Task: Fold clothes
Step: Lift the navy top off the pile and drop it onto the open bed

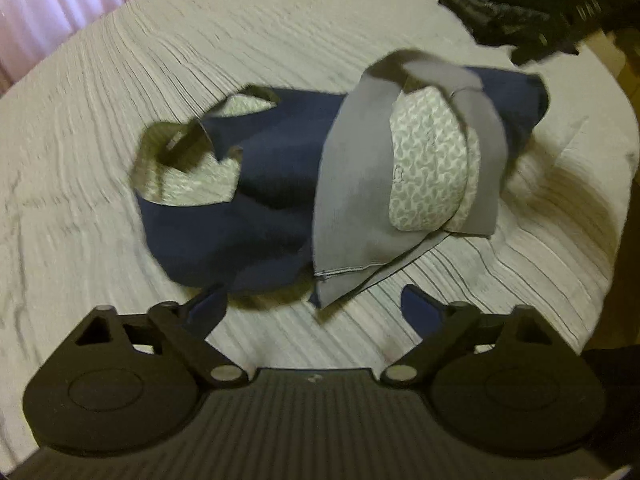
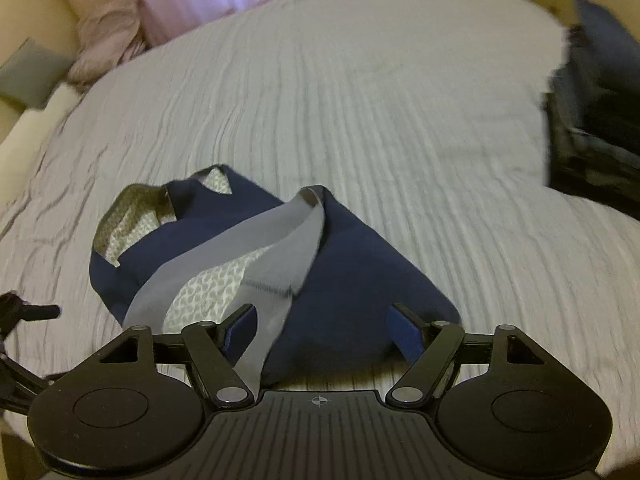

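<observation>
Motion blur smears both views, most at the bedspread (image 1: 120, 128) ridges at nine o'clock in the left wrist view. The dark pile (image 1: 520, 8) at one o'clock is cut by the frame edge; its items cannot be told apart. In the right wrist view the gripper hides the garment's (image 2: 352, 280) near edge, and a black device (image 2: 24, 312) at nine o'clock is cut off.
</observation>
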Tool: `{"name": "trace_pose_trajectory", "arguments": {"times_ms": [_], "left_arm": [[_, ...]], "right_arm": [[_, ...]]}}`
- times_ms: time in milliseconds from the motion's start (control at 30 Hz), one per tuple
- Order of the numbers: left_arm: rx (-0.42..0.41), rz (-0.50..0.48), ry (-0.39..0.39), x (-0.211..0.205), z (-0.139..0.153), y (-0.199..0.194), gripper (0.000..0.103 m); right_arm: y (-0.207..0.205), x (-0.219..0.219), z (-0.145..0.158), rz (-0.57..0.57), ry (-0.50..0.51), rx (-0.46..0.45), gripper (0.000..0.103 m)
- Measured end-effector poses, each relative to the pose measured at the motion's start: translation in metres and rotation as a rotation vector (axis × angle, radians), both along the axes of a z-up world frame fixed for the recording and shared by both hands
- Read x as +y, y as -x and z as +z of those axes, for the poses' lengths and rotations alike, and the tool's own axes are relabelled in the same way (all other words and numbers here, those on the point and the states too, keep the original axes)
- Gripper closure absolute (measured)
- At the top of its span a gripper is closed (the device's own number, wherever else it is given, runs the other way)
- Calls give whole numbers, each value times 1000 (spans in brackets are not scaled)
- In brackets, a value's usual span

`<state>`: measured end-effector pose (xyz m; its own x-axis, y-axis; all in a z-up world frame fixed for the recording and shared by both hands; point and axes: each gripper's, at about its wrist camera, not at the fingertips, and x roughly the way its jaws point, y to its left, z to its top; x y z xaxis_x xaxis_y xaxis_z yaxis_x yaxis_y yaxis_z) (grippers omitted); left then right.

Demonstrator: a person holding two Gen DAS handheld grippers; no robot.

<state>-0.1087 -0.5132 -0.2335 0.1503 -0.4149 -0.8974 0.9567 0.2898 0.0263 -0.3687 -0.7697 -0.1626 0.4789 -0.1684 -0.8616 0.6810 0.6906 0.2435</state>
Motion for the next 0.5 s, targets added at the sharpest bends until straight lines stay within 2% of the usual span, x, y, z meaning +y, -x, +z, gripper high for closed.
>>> {"name": "trace_pose_trajectory", "arguments": {"times_ms": [33, 133, 267, 333, 367, 400, 467, 500], "left_arm": [[1, 6, -15, -7, -9, 2, 32], [-6, 27, -64, -26, -37, 7, 49], [9, 68, -109, -41, -54, 6, 54], [27, 73, -124, -46, -57, 5, 77], [42, 62, -133, -48, -56, 5, 83], [50, 48, -130, -49, -52, 6, 93], [48, 8, -106, -46, -37, 8, 98], [44, -2, -82, -41, -25, 6, 99]], "right_arm": [[-8, -9, -6, 24, -11, 0, 16], [-33, -34, -26, 99, -81, -14, 16], [-61, -50, -52, 166, -157, 1, 16], [-71, -51, -60, 193, -168, 26, 16], [-73, -49, -62, 211, -161, 39, 18], [-76, -47, -64, 230, -153, 51, 46], [-71, -46, -62, 254, -152, 69, 85], [-67, -47, -60, 252, -157, 71, 94]]}}
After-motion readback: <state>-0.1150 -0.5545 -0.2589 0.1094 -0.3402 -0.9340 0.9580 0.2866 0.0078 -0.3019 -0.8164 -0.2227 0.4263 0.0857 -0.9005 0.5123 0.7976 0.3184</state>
